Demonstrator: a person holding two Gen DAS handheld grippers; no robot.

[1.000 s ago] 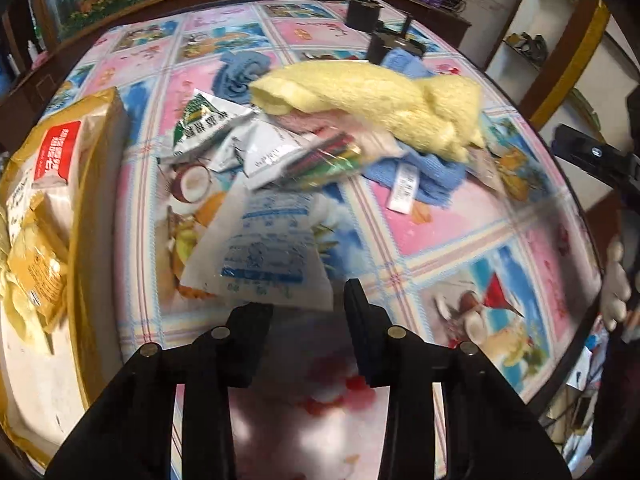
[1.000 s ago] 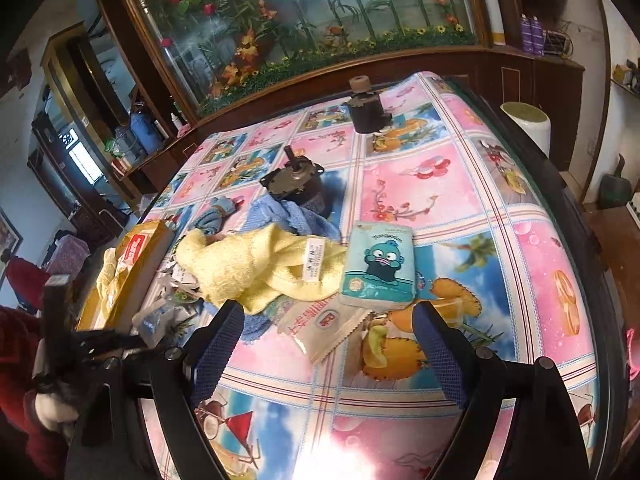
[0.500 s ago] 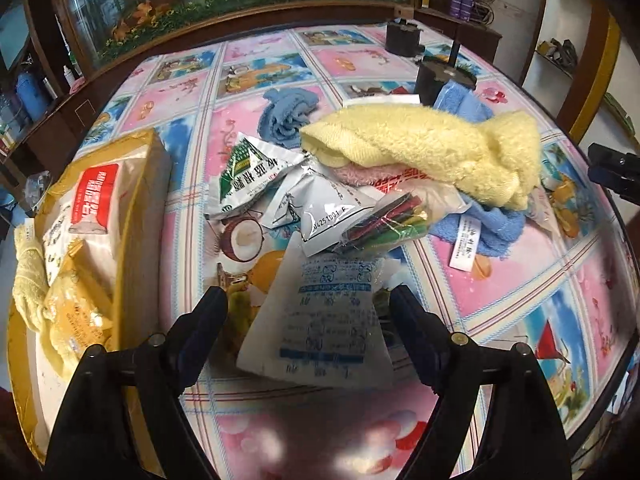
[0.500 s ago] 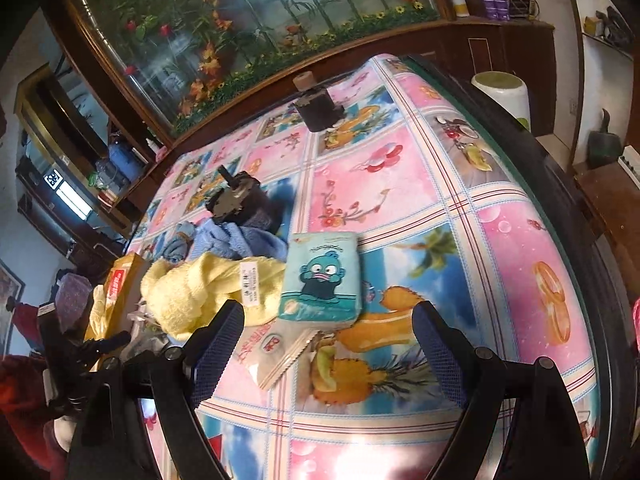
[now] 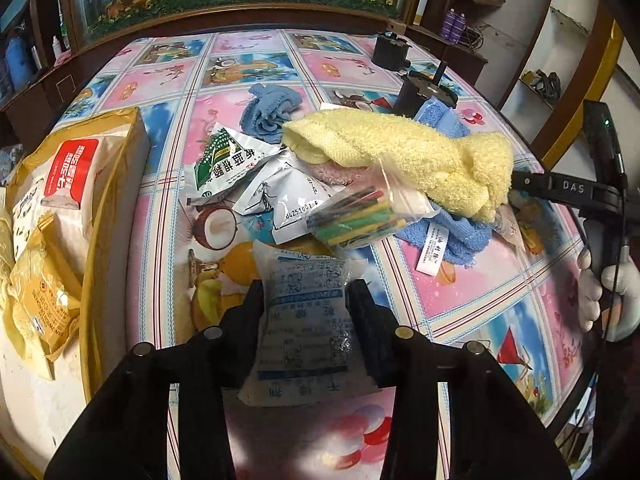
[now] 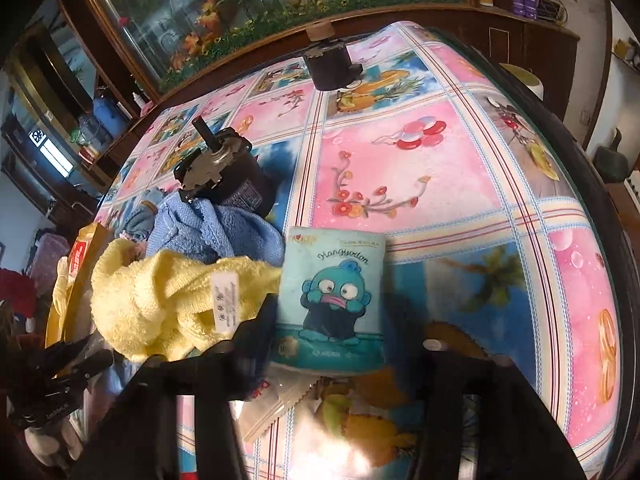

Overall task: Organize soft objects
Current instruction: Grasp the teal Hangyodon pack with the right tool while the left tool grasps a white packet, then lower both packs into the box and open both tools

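Note:
A white pouch with blue print (image 5: 304, 320) lies flat on the tablecloth, and my left gripper (image 5: 307, 294) is shut on it, one finger on each long side. In the right wrist view a teal tissue pack with a cartoon fish (image 6: 334, 280) sits between the fingers of my right gripper (image 6: 335, 308), which press its two sides; the right finger is blurred. A yellow towel (image 5: 400, 148) (image 6: 168, 296) is draped over a blue towel (image 5: 452, 236) (image 6: 224, 228) in the middle pile. A rolled blue cloth (image 5: 268, 108) lies behind it.
Foil sachets (image 5: 288, 200), a green-white sachet (image 5: 220, 164) and a clear bag of coloured sticks (image 5: 356, 216) lie in the pile. A yellow bag of packets (image 5: 80, 184) stands at the left. Two black motors (image 6: 224, 176) (image 6: 330, 64) stand further back. The table edge (image 6: 600, 280) curves along the right.
Both grippers moved forward and down. The left one opened wide, then closed onto the white pouch. The right one closed from wide open onto the tissue pack.

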